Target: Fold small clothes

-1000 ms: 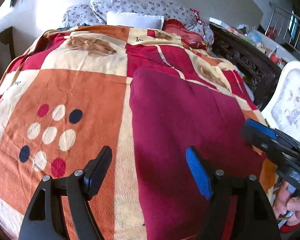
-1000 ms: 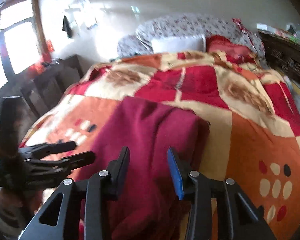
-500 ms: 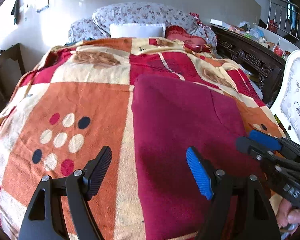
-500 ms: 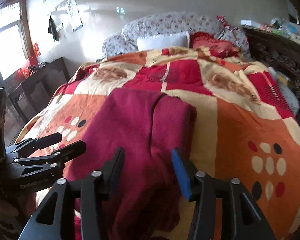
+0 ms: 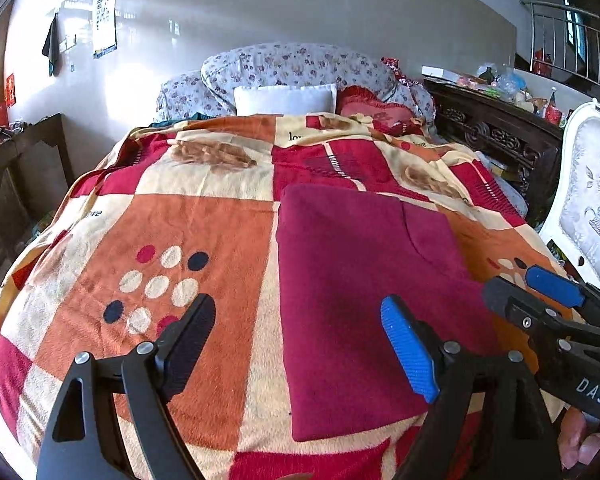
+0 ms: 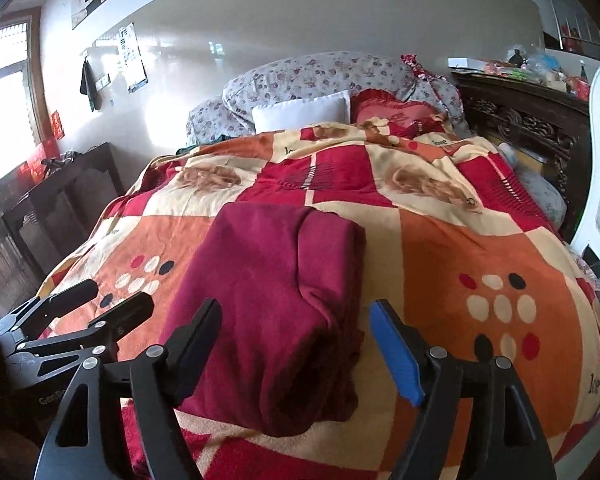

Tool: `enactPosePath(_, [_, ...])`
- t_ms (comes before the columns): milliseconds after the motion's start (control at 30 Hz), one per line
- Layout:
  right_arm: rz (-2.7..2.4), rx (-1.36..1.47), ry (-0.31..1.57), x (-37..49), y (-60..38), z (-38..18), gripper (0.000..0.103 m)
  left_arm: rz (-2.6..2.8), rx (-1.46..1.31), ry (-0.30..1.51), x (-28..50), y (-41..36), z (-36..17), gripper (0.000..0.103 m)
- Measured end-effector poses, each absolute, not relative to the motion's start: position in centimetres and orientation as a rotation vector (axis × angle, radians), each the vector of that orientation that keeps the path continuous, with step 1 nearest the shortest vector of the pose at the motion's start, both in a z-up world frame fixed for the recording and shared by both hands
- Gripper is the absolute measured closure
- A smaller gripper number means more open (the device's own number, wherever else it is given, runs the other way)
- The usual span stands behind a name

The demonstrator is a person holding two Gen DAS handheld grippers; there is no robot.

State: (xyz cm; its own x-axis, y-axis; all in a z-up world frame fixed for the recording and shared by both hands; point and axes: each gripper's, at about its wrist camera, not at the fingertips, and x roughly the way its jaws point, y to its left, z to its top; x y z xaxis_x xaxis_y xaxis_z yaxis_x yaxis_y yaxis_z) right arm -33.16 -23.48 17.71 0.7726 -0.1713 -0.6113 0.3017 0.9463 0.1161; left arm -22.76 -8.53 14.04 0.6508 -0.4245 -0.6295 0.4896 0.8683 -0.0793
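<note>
A dark red garment [image 5: 356,280] lies folded into a long rectangle on the patterned blanket [image 5: 204,240], near the foot of the bed. In the right wrist view the garment [image 6: 276,292] shows a thicker folded right edge. My left gripper [image 5: 300,344] is open and empty, held back above the garment's near left part. My right gripper [image 6: 296,344] is open and empty, above the garment's near end. The right gripper also shows at the right of the left wrist view [image 5: 540,296], and the left gripper at the left of the right wrist view [image 6: 96,304].
Pillows [image 5: 288,98] lie at the head of the bed. A dark carved wooden cabinet [image 5: 500,132] runs along the right side. A white upholstered chair [image 5: 592,200] stands at the near right. A dark table [image 6: 60,188] stands at the left.
Both grippers have pulled back and up from the garment, so more of the bed and room shows. The right gripper's jaws have opened wider. The garment lies still.
</note>
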Motion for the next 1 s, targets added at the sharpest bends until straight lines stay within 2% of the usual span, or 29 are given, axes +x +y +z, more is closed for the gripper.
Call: enactPosePath(1000, [-0.255,0.22,0.672,-32.87,-23.64,17.1,0.014,-0.511,0.079,0.676,-23.23,-7.93,14.3,0.019])
